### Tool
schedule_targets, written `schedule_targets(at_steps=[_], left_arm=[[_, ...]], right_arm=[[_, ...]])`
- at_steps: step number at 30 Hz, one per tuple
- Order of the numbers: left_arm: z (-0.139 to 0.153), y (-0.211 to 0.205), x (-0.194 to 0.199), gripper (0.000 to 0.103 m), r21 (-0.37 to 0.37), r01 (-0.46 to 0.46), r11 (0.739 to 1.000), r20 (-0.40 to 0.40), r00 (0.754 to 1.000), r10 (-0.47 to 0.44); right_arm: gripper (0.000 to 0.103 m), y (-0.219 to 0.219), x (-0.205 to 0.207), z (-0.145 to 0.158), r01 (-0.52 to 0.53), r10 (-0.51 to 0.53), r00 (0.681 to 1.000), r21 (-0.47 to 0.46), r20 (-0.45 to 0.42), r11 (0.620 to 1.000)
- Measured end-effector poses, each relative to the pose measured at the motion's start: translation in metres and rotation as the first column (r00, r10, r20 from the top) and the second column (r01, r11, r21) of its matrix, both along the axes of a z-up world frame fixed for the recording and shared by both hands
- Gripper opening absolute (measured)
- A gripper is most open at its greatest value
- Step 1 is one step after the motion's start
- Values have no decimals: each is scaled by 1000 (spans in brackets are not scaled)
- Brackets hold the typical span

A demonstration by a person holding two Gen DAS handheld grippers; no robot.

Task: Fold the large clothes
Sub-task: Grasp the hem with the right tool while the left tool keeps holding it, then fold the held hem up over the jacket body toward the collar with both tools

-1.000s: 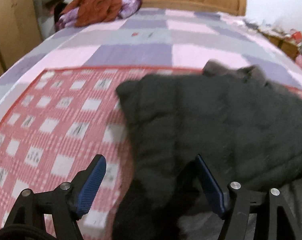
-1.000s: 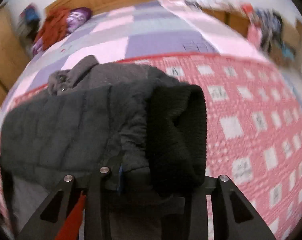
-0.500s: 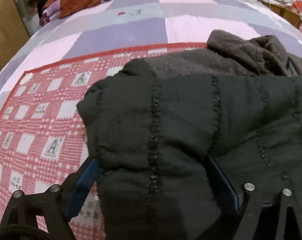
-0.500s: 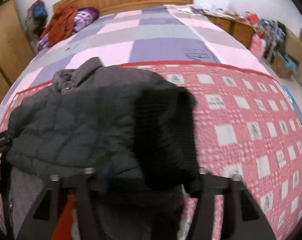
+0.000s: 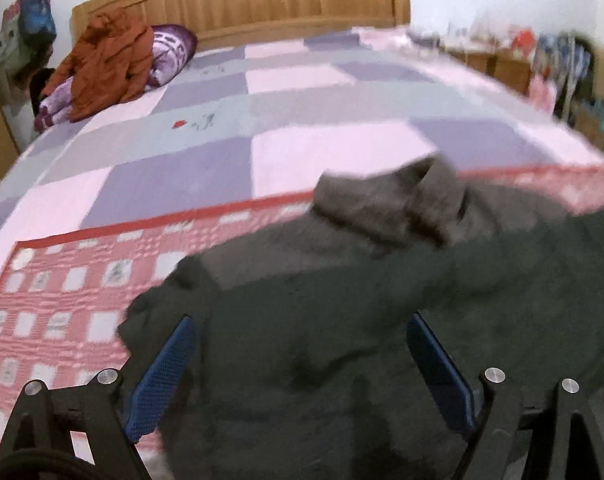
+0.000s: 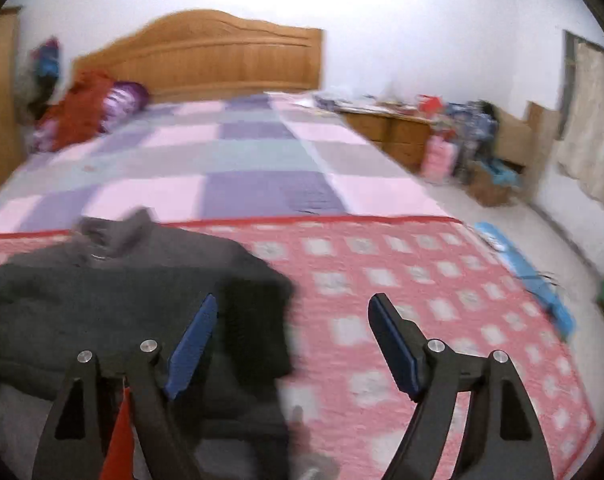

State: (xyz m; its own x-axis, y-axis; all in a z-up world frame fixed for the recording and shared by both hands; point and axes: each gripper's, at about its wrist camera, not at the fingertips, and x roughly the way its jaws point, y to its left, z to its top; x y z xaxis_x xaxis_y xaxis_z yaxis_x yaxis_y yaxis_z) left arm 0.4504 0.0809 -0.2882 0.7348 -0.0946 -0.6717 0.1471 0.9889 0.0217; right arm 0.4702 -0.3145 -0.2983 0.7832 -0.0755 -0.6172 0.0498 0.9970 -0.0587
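Note:
A dark quilted jacket lies folded on the red checked quilt, its grey collar toward the headboard. My left gripper hovers over the jacket's left part, jaws wide apart, blue pads clear of the cloth. In the right wrist view the jacket fills the lower left. My right gripper is above its right edge with the jaws opening. Only the jacket's edge and quilt show beneath the gap, and nothing is gripped.
The quilt lies on a bed with a pink and purple patchwork spread and a wooden headboard. An orange garment and a purple pillow sit at the far left. A cluttered wooden cabinet and floor lie to the right.
The right gripper has let go of the black cuff and drawn up and back, its jaws now wide. The left gripper has pulled back from the jacket fold, which stays on the quilt.

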Motion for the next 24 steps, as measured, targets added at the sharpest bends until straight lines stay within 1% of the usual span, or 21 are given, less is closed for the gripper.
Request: schedule_targets(at_steps=[1,2,3,5,7,8,9,10,11,12,14,15,17,18,19,21,23,24], left_arm=[[3,-4,1,90,-18,5,1000,19,1000,-4],[2,-8,4,91,2,-1,1000,26,1000,1],[-4,-12,9,91,36,-13,999,12,1000,12],[-26,-10,28,91,87,-47,995,-71,996,54],[-57,7,45,92,166,-120,979,-164,975,148],[-68,18,48,94,161,-141,977,-202,964,172],[-78,37,49,98,92,-160,983,-244,953,178],[-83,50,48,103,42,-188,981,-261,946,192],[-85,58,46,103,15,-202,979,-269,942,199],[-85,60,44,103,5,-195,981,-263,946,190],[-85,55,41,103,43,-171,984,-232,957,176],[-85,54,40,103,48,-169,984,-230,957,175],[-84,57,40,103,27,-181,983,-238,954,182],[-79,57,37,103,23,-181,983,-229,956,181],[-74,55,33,103,34,-170,985,-213,962,173],[-63,53,20,103,72,-135,988,-153,978,145],[-61,63,9,103,111,-139,984,-133,979,153],[-61,69,6,103,106,-150,983,-136,977,163]], right_arm=[[81,21,7,-3,-78,78,997,2,-18,997],[81,41,12,-7,-141,140,990,-16,-28,990],[81,59,16,-12,-197,196,980,-32,-36,980],[81,92,25,-27,-307,304,950,-43,-71,951],[81,116,38,-49,-372,357,921,-82,-155,925],[81,117,43,-57,-375,352,918,-109,-181,921],[80,111,49,-69,-357,322,922,-152,-214,922],[78,99,54,-76,-333,293,928,-160,-229,929],[72,76,60,-84,-306,272,930,-108,-248,946],[48,60,64,-88,-300,277,925,-54,-259,952],[24,36,67,-90,-294,284,926,-3,-250,956],[22,30,68,-89,-297,295,923,31,-249,954],[22,31,71,-89,-299,299,920,42,-254,953],[22,32,73,-90,-298,299,919,44,-257,954],[22,32,73,-90,-295,298,919,51,-258,954],[24,31,68,-84,-297,301,921,51,-247,953],[26,26,55,-77,-313,318,923,59,-218,948],[26,23,53,-76,-321,326,922,60,-210,945]])
